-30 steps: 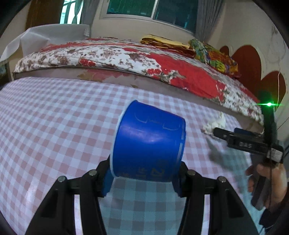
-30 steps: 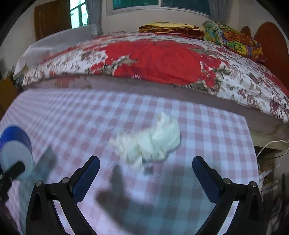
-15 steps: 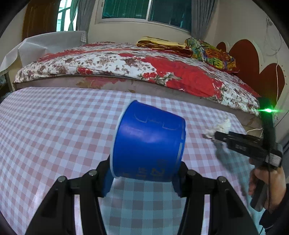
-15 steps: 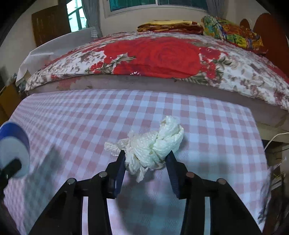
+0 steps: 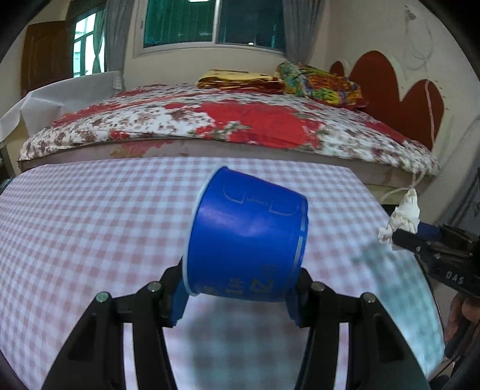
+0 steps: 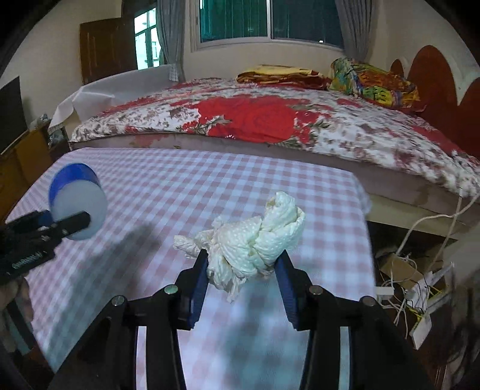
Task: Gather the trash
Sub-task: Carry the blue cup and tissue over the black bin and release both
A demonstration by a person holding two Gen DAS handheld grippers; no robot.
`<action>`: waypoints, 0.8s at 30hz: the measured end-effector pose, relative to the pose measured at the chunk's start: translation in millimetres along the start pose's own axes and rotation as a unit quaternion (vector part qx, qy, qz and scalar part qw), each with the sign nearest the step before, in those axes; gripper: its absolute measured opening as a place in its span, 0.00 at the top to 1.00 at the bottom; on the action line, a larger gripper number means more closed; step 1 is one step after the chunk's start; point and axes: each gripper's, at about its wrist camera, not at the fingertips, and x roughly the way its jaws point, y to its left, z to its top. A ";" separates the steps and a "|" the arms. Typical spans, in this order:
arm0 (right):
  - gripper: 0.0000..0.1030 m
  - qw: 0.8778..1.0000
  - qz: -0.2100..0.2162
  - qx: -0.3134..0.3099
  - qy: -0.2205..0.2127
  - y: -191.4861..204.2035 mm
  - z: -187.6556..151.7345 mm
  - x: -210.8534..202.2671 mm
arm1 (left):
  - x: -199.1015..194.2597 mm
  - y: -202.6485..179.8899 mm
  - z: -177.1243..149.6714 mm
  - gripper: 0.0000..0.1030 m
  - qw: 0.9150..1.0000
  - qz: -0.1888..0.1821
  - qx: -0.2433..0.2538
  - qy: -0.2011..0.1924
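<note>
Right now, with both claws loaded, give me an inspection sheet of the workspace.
Surface: table under a pink checked cloth, bare where visible.
Job's things: blue cup and crumpled tissue, both lifted off the cloth.
Clutter: nothing seen on the table.
Grippers: left claw shut on the cup; right claw has just closed, pads pressing the tissue.
Cables: white tangle on the floor right of the table.
Surroundings: bed with floral cover behind, window above.
</note>
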 end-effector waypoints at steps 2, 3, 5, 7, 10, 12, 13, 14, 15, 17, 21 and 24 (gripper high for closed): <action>0.55 1.000 -0.004 0.000 -0.008 -3.2 -9.2 -22.8 | -9.2 -10.5 -7.8 0.47 1.000 -0.007 0.005 0.002; 0.55 1.000 -0.005 0.002 -0.012 -4.4 -13.6 -32.7 | -14.7 -17.9 -12.4 0.47 1.000 -0.009 0.011 0.002; 0.55 1.000 -0.009 0.003 -0.019 -7.7 -24.1 -56.0 | -24.4 -31.5 -19.9 0.47 1.000 -0.018 0.019 0.003; 0.55 1.000 -0.011 0.006 -0.026 -11.7 -35.2 -76.8 | -31.1 -44.3 -24.2 0.47 0.999 -0.026 0.027 0.004; 0.55 0.999 -0.023 0.009 -0.033 -20.4 -53.1 -104.4 | -43.3 -67.5 -29.8 0.47 0.998 -0.038 0.046 0.002; 0.55 0.999 -0.027 0.019 -0.034 -29.8 -66.8 -121.1 | -51.0 -84.9 -32.5 0.47 0.997 -0.048 0.061 -0.001; 0.55 0.999 -0.033 0.022 -0.035 -34.9 -73.6 -128.6 | -54.2 -92.7 -34.3 0.47 0.996 -0.052 0.066 -0.002; 0.55 0.998 -0.037 0.023 -0.035 -38.5 -78.9 -134.5 | -57.4 -100.3 -35.7 0.47 0.996 -0.057 0.070 -0.003; 0.55 0.998 -0.041 0.030 -0.035 -44.5 -86.1 -141.8 | -59.9 -108.2 -37.0 0.47 0.995 -0.062 0.076 -0.004; 0.55 0.997 -0.046 0.043 -0.037 -56.8 -98.5 -153.6 | -63.1 -120.3 -39.1 0.47 0.994 -0.071 0.086 -0.005; 0.55 0.995 -0.064 0.073 -0.034 -82.8 -126.9 -175.4 | -63.7 -153.0 -43.8 0.47 0.989 -0.091 0.116 -0.001; 0.55 0.992 -0.080 0.095 -0.031 -104.0 -145.5 -187.7 | -62.1 -174.9 -48.3 0.47 0.986 -0.107 0.131 0.003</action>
